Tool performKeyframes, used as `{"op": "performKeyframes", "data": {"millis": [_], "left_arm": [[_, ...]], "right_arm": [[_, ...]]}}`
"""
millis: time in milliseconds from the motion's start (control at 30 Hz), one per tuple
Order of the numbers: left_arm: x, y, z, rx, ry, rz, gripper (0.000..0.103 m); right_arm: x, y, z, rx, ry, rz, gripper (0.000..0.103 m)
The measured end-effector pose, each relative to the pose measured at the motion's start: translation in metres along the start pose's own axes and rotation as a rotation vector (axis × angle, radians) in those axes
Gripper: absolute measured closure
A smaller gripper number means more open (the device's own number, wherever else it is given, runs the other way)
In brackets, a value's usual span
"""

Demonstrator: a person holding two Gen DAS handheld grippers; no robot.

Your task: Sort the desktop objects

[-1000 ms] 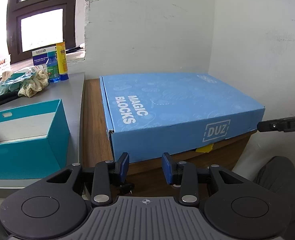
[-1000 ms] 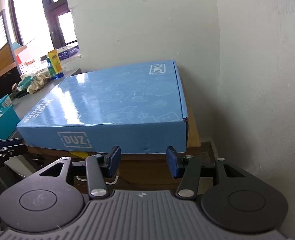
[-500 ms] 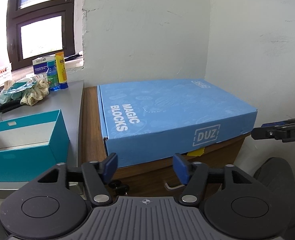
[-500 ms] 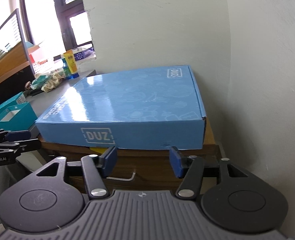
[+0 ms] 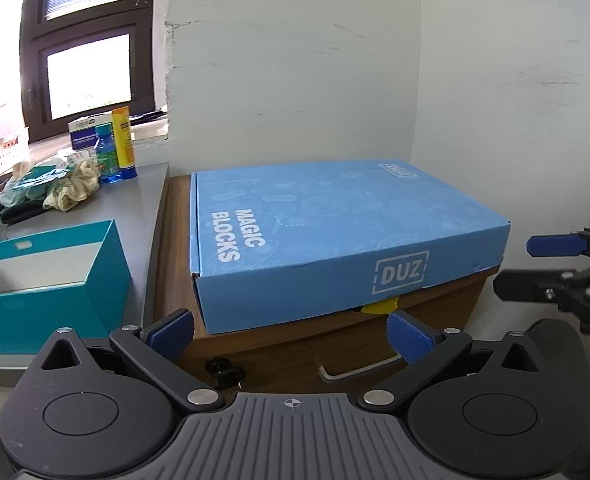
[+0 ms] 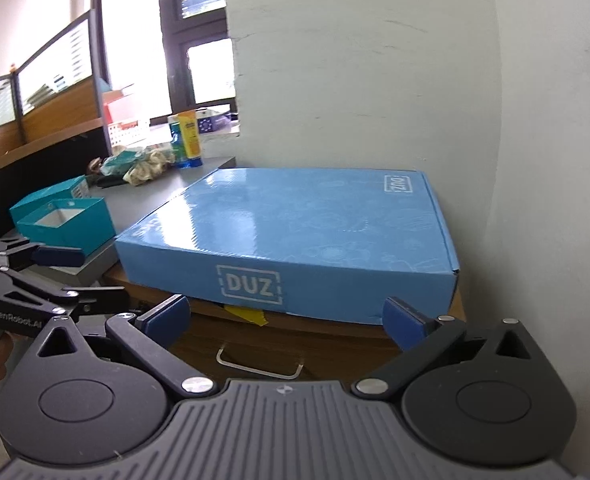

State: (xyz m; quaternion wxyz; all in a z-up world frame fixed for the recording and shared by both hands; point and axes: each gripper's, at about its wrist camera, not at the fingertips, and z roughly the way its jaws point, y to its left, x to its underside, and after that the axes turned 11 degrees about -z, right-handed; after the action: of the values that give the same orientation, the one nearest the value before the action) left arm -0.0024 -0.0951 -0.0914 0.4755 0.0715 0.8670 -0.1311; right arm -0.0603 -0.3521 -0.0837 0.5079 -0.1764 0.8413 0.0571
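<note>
A large flat blue box marked MAGIC BLOCKS and DUZ [image 5: 335,236] lies on a wooden cabinet [image 5: 175,248] in the room's corner; it also shows in the right wrist view [image 6: 295,232]. My left gripper [image 5: 291,334] is open wide and empty, just in front of the box's near edge. My right gripper [image 6: 287,318] is open wide and empty, facing the box's DUZ side. The right gripper also appears at the right edge of the left wrist view [image 5: 555,268].
An open teal box [image 5: 47,276] stands on the grey desk [image 5: 143,192] to the left. Behind it lie crumpled cloths [image 5: 55,188], a blue bottle [image 5: 107,156] and a yellow tube [image 5: 122,142]. White walls close the back and right. The cabinet drawer has a metal handle [image 6: 259,366].
Both grippers have opened from nearly shut to wide and pulled back a little from the blue box. The box has not moved.
</note>
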Motion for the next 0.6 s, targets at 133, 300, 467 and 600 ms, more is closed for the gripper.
{"op": "performKeyframes", "data": {"millis": [133, 300, 467, 600], "left_arm": [[0.002, -0.001, -0.005, -0.001, -0.01, -0.014, 0.0], [0.004, -0.003, -0.011, -0.006, -0.04, -0.003, 0.0], [0.005, -0.005, -0.015, -0.008, -0.041, 0.002, 0.0], [0.007, -0.007, -0.019, -0.015, -0.043, 0.004, 0.0]], "right_arm": [[0.002, 0.003, 0.0, -0.012, -0.004, 0.003, 0.0], [0.003, 0.004, -0.003, -0.016, -0.022, 0.013, 0.0], [0.005, 0.009, -0.008, -0.034, -0.037, 0.006, 0.0], [0.006, 0.012, -0.009, -0.04, -0.041, 0.001, 0.0]]}}
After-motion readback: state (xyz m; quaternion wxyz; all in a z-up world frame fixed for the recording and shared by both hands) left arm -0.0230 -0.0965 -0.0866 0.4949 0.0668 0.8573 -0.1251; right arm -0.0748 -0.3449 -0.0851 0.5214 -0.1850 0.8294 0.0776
